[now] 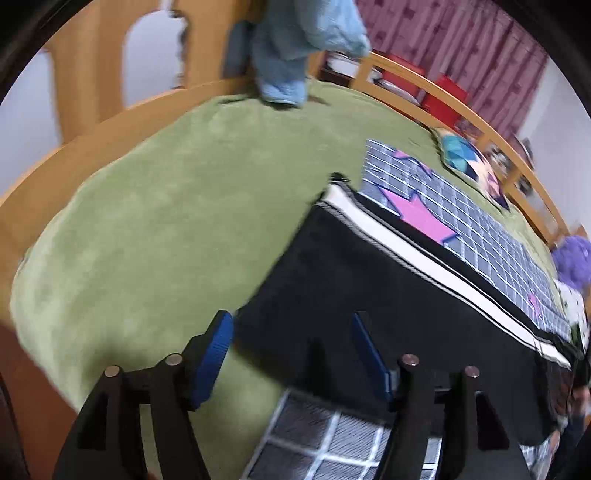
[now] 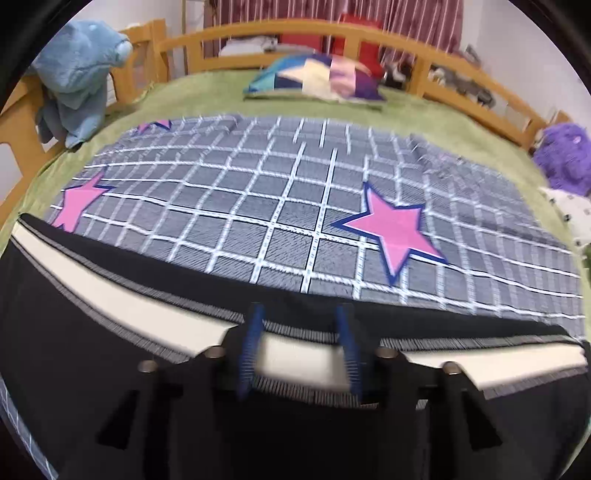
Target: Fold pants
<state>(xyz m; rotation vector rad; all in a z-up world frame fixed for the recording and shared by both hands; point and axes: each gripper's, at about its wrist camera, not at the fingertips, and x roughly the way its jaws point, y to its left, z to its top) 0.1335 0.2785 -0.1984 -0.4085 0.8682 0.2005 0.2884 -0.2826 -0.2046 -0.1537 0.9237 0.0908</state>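
Black pants [image 1: 369, 280] with a white side stripe [image 1: 424, 266] lie flat on a grey checked sheet [image 1: 461, 221] with pink stars. My left gripper [image 1: 291, 321] stands open and wide over the near end corner of the pants, one blue pad above the green cover, the other above black cloth. In the right wrist view the pants [image 2: 74, 314] stretch across the front with the stripe running left to right. My right gripper [image 2: 301, 314] is open astride the stripe, which lies flat between the blue pads [image 2: 251, 343]; nothing is pinched.
The sheet [image 2: 277, 206] covers the middle of a green bed cover [image 2: 207, 96]. A wooden rail [image 2: 295, 29] runs around the bed. On it are a blue plush toy [image 2: 81, 66], a patchwork pillow [image 2: 317, 77] and a purple plush [image 2: 565, 158].
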